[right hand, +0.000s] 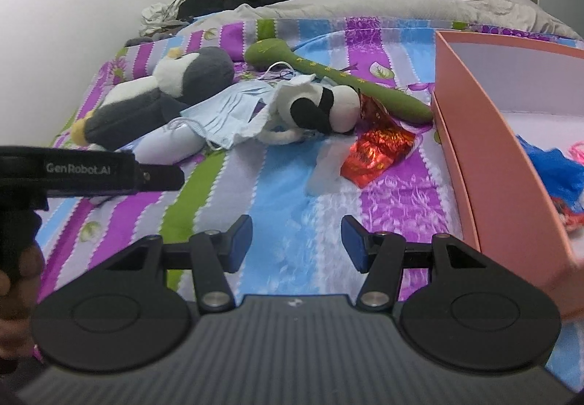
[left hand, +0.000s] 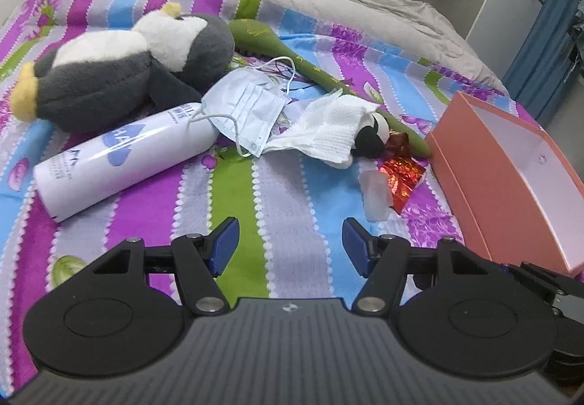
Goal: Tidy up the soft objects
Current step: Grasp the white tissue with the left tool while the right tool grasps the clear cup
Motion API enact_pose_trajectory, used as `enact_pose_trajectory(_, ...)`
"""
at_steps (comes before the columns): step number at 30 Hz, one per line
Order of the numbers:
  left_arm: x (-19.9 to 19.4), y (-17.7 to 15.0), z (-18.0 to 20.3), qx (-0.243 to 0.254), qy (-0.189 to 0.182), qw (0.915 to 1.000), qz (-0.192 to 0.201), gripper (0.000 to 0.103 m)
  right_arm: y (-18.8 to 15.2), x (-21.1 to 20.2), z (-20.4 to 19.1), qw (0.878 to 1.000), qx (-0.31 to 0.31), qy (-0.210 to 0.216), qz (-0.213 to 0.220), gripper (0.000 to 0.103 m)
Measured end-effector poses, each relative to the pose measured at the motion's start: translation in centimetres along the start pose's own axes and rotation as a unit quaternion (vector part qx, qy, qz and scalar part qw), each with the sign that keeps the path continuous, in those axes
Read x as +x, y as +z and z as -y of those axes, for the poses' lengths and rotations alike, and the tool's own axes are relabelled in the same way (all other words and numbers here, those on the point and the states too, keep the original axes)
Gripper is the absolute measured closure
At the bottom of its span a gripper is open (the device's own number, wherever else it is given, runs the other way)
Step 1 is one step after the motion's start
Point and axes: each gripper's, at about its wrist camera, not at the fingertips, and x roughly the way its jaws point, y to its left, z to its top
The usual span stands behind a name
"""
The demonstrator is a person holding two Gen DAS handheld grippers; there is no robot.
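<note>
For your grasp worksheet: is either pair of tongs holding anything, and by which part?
Nothing is held. The left tongs and right tongs both stand open over the striped bedspread, with nothing between them.

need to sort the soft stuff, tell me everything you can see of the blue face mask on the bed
The face mask is a pale blue pleated disposable one, thin and papery-looking, with white elastic ear loops. It lies crumpled and partly folded on the striped bedspread, between the grey and white plush penguin and a small panda toy. Its near edge drapes over the end of the white spray can. A white cloth sits against its right side. No gripper touches it.
</note>
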Motion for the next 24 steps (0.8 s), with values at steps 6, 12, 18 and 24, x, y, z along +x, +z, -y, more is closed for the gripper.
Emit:
enact_pose_trajectory(6, 3.7, 2.0, 0.5, -0.001, -0.018, 0.9998, -0.003, 0.035, 1.6, 3.7, 0.8, 1.000, 0.007, -0.007, 0.002, 0.046)
enact_pose_trajectory(12, 6.8, 4.5, 1.7, 0.004, -0.041, 0.9992, 0.005, 0.035, 2.5, 7.2, 1.6, 1.000, 0.008, -0.011, -0.004, 0.047)
enact_pose_trajectory(18, 9.1, 6.0, 2.7, 0.021, -0.042, 0.9988, 0.011, 0.032, 3.2, 9.5, 2.7, 1.000, 0.021, -0.012, -0.001, 0.047)
enact_pose_trajectory(24, 11.4, 6.5, 2.8, 0.033, -0.029, 0.9990, 0.008, 0.032, 3.5, 11.5, 3.6, 0.999, 0.040, -0.002, -0.009, 0.047)
